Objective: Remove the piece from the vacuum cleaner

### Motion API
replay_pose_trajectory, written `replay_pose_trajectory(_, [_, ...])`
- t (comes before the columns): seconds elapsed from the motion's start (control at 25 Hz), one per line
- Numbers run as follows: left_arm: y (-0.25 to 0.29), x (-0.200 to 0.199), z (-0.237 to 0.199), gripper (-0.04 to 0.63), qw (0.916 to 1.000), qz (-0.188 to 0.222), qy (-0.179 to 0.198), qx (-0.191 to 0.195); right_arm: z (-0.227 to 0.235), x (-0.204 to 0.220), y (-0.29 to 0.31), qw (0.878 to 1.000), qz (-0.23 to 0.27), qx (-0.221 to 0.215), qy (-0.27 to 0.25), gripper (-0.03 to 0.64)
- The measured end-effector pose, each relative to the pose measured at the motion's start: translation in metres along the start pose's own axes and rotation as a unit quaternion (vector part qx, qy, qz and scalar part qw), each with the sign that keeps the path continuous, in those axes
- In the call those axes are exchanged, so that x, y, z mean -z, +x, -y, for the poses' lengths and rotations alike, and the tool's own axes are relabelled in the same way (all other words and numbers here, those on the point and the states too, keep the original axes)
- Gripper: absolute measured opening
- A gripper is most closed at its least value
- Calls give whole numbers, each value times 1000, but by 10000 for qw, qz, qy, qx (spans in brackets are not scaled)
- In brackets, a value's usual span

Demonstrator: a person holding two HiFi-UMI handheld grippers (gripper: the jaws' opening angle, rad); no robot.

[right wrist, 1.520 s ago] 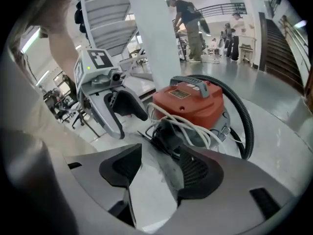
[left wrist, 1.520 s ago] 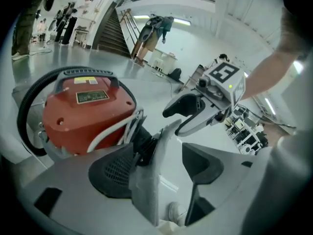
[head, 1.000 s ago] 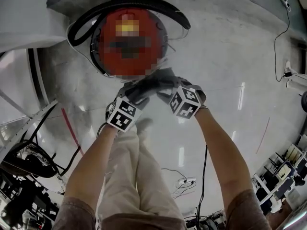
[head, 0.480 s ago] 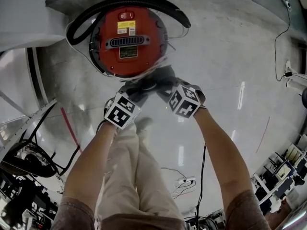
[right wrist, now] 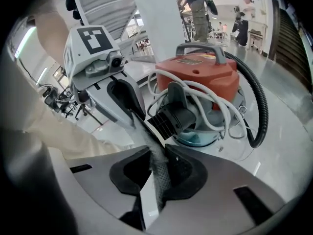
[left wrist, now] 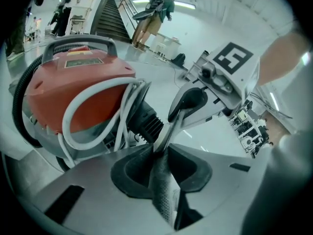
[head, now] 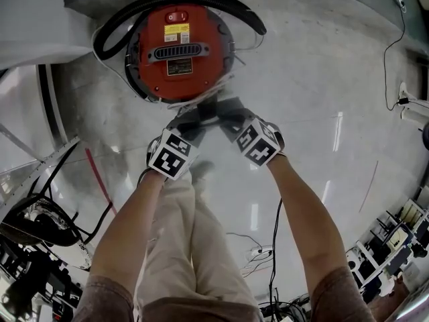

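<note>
A round red vacuum cleaner [head: 179, 52] stands on the pale floor, with a black hose [head: 201, 2] looped round its back. A white cord [left wrist: 98, 97] is wound round its body, and a black ribbed connector [right wrist: 171, 119] sticks out of its front. Both grippers hang in the air short of that front. The left gripper [head: 200, 117] and the right gripper [head: 222, 111] point at each other, tips almost meeting. In the left gripper view the left gripper [left wrist: 164, 148] jaws are closing to a narrow slit with nothing between them. The right gripper [right wrist: 156, 151] shows the same.
The person's legs [head: 188, 233] are below the grippers. Cables [head: 258, 253] trail over the floor behind. Dark equipment and wires [head: 40, 227] crowd the lower left, benches [head: 395, 240] the lower right. A red line [head: 97, 176] marks the floor. People [left wrist: 154, 11] stand far off.
Both grippers' jaws have narrowed from wide to nearly together. The two grippers have drifted a little toward the vacuum's front and closer to each other.
</note>
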State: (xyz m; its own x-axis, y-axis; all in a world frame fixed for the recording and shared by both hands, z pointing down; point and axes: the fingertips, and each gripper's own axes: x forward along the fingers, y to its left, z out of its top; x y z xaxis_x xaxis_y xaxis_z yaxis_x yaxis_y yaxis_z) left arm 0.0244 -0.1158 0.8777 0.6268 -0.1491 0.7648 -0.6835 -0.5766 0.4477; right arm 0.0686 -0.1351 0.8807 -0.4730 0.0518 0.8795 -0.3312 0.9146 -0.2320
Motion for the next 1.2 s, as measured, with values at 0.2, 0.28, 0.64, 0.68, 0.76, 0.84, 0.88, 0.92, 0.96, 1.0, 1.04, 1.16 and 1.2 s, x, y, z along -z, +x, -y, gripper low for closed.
replay_pose_trajectory(0.2, [-7,3,-5,78,10000,-30,23,-25,-7,-3,3,9999,37,-8,148,46])
replay_pose_trajectory(0.28, [-7,4,-4,77,10000,-44,47,-48,-8,-1,3,9997,75,21,252,46])
replay_pose_trajectory(0.64, [-12,27,22,55,9985,-267,423,222,-42,19,1,9986,52,-46,532,37])
replay_pose_trajectory(0.68, [-13,28,23,55,9986,-265,411,206,-45,19,0,9981,81,-47,604,37])
replay_pose_trajectory(0.76, [-19,28,26,57,9989,-238,371,182,-50,17,-5,9977,118,-23,666,37])
replay_pose_trajectory(0.84, [-28,24,30,57,9989,-216,365,184,-54,13,-13,9973,196,27,711,37])
replay_pose_trajectory(0.88, [-33,21,33,57,9988,-206,391,187,-56,11,-18,9968,257,53,758,37])
replay_pose_trajectory(0.92, [-40,18,37,57,9987,-193,435,190,-59,8,-25,9961,320,80,815,37])
replay_pose_trajectory(0.96, [-46,14,41,57,9984,-174,492,194,-62,5,-34,9954,380,108,878,37])
replay_pose_trajectory(1.0, [-54,9,46,57,9982,-150,550,205,-65,1,-44,9944,445,139,953,37])
replay_pose_trajectory(1.04, [-63,4,53,58,9978,-124,610,225,-69,-3,-55,9930,526,175,1044,37])
replay_pose_trajectory(1.16, [-94,-16,74,63,9959,-47,843,327,-82,-18,-94,9883,804,317,1259,38])
replay_pose_trajectory(1.2, [-105,-23,82,63,9950,-28,935,364,-86,-23,-108,9870,887,367,1287,38])
